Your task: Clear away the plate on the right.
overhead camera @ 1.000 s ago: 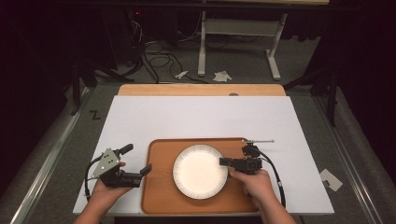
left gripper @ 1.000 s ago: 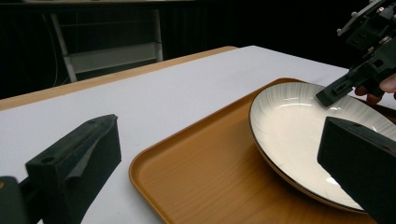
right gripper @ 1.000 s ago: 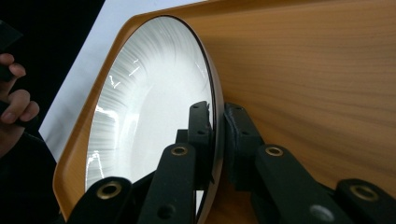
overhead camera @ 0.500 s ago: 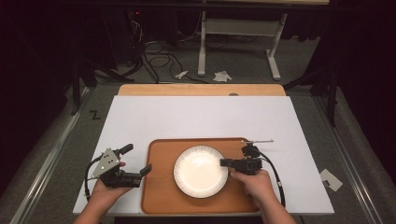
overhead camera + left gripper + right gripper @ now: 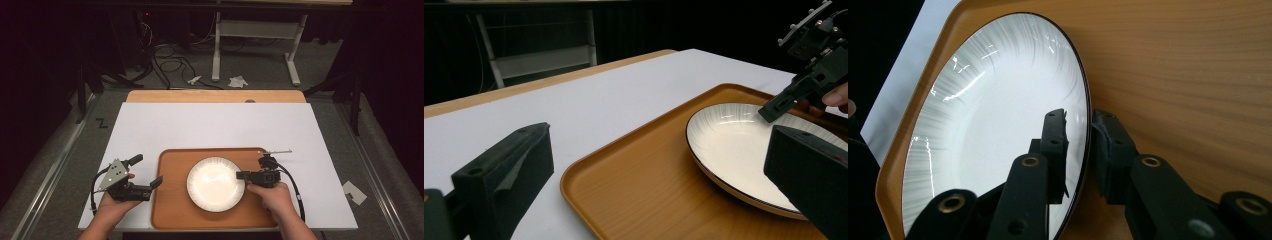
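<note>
White plate (image 5: 215,183), centre of frame on tray (image 5: 172,210): rim is straddled by right tongs (image 5: 1079,135), just easing open as if releasing; left tongs (image 5: 148,176) are held wide, empty.

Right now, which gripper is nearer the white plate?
Right. The right gripper straddles the white plate's right rim, one jaw above it, one below. The left gripper sits off the orange tray's left edge, jaws open, apart from the plate.

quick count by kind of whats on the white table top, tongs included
tray: 1
plate: 1
tongs: 2, left tongs and right tongs
total: 4
</note>
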Action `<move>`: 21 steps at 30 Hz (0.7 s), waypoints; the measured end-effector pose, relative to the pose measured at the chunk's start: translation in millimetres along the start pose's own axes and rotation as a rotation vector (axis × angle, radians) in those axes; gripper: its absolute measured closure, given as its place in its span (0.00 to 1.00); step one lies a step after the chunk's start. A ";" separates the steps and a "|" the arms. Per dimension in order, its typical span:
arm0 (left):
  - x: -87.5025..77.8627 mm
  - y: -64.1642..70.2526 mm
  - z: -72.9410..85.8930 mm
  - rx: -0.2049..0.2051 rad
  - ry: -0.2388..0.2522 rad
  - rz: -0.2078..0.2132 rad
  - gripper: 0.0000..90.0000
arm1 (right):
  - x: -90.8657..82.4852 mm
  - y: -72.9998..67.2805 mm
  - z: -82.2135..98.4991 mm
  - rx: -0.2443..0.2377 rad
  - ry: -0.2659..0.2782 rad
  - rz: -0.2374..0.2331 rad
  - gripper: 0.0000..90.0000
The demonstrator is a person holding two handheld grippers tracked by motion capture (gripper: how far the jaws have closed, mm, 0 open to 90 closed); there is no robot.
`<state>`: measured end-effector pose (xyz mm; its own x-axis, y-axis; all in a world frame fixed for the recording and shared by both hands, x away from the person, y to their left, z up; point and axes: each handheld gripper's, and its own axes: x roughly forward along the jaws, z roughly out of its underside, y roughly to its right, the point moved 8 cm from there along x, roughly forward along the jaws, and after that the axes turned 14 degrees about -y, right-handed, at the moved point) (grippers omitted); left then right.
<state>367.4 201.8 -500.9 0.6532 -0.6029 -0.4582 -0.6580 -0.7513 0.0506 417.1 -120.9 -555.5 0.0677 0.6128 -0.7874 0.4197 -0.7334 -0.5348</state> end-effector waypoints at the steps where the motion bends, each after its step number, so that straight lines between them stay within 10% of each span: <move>1: 0.1 0.0 0.1 0.000 -0.001 0.000 0.01 | 0.0 0.0 0.0 -0.001 0.000 0.000 0.86; 21: 1.0 -0.1 1.3 -0.004 -0.012 0.000 0.01 | -10.4 -4.5 -4.5 -0.101 0.030 0.066 0.56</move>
<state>367.6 201.7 -502.5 0.6483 -0.5996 -0.4692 -0.6564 -0.7525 0.0546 418.6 -122.7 -543.5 0.1245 0.5739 -0.8094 0.5020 -0.7401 -0.4476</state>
